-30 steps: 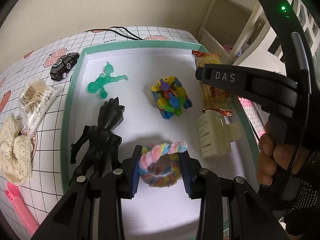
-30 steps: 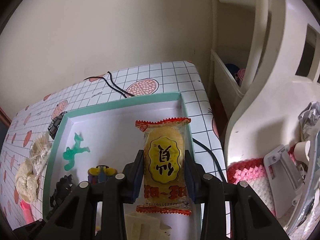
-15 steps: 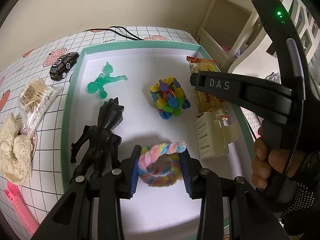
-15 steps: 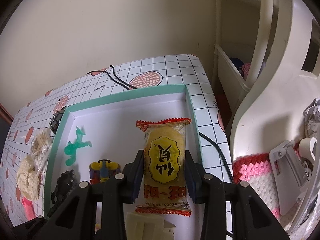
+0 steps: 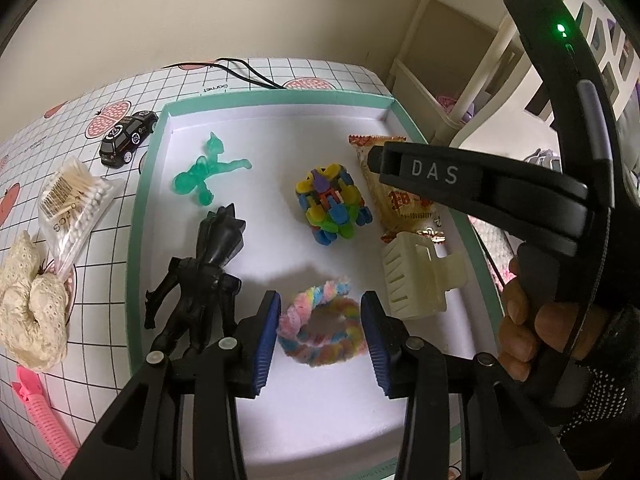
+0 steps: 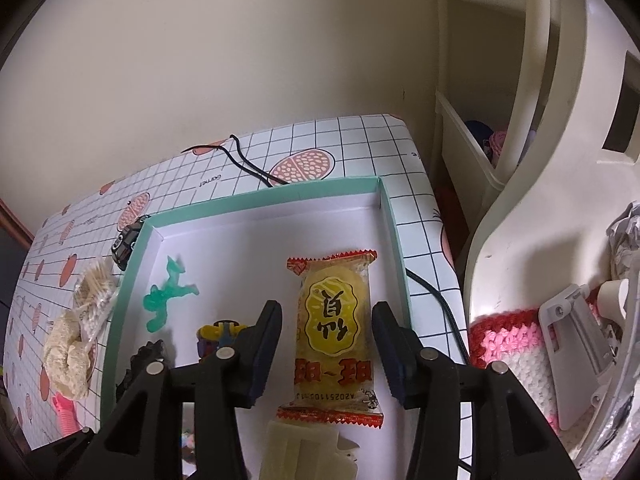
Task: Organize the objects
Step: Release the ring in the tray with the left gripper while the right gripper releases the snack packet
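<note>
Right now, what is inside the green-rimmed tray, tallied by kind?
Toy figures: 2 (green figure, black figure)
Block toy: 1
Snack packet: 1
Hair claw clip: 1
Fuzzy pastel ring: 1
Total: 6

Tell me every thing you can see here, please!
tray: 1, green rim, white inside, on table
table: 1, white grid cloth
green figure: 1, in tray
black figure: 1, in tray
block toy: 1, multicoloured, in tray
snack: 1, yellow and red, in tray
clip: 1, cream, in tray
fuzzy ring: 1, pastel, in tray
car: 1, black, on table
swabs: 1 bag, on table
scrunchie: 1, cream, on table
pink clip: 1, on table
left gripper: open around ring
right gripper: open around snack
hand: holds right gripper
</note>
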The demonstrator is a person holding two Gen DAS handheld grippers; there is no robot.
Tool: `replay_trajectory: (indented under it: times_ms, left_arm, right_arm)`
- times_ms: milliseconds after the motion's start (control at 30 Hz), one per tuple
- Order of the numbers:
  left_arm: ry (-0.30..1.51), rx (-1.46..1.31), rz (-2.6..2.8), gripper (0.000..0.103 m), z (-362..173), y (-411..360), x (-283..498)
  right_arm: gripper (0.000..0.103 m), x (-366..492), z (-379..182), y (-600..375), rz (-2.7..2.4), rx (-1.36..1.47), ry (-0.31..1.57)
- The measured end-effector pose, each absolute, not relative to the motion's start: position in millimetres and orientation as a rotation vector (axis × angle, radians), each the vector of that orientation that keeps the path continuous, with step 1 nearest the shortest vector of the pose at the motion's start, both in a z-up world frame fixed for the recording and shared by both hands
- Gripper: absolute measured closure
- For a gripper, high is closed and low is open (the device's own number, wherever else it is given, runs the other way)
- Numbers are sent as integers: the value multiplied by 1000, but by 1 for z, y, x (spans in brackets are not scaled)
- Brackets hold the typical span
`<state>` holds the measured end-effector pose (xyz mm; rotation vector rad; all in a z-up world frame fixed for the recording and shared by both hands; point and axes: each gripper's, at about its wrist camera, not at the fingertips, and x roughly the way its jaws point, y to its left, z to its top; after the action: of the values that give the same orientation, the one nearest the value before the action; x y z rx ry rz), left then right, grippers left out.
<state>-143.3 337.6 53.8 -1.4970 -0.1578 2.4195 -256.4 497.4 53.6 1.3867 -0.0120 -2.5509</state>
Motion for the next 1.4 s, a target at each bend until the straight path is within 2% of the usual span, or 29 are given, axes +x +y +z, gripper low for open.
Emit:
replay_trajectory:
  times_ms: [533, 733, 800, 933, 967, 1067, 1167, 1200, 1400]
  left_arm:
    - [-283, -1429, 2541, 60, 82, 299, -154]
    - [-342, -1433, 2611, 49, 86, 274, -159]
    - [-363, -1447, 2627, 48, 85, 266, -160]
    - [-392, -1469, 2662, 47, 83, 253, -162]
    - [-398, -1476, 2667, 45, 82, 250, -162]
    - [-426, -1487, 2689, 29, 80, 241, -163]
    - [-444, -1492, 2715, 26, 80, 232, -163]
    - [-452, -1493, 2724, 20, 79, 230, -163]
    - [-484, -1492, 2772, 19, 77, 218, -164]
  right_arm:
    - [52, -251, 70, 490, -2536, 1394, 3]
    - [52, -247, 72, 485, -2527, 1436, 31]
    - [46, -245, 74, 481, -2517, 1436, 41]
    - [41, -239, 79, 475, -2514, 1412, 66]
    - [37, -237, 80, 473, -2515, 1405, 75]
    - [29, -234, 81, 467, -2506, 1390, 90]
    - [21, -233, 82, 462, -2501, 1380, 102]
    - [19, -232, 82, 462, -2500, 1378, 102]
    - [5, -231, 82, 459, -2489, 1373, 90]
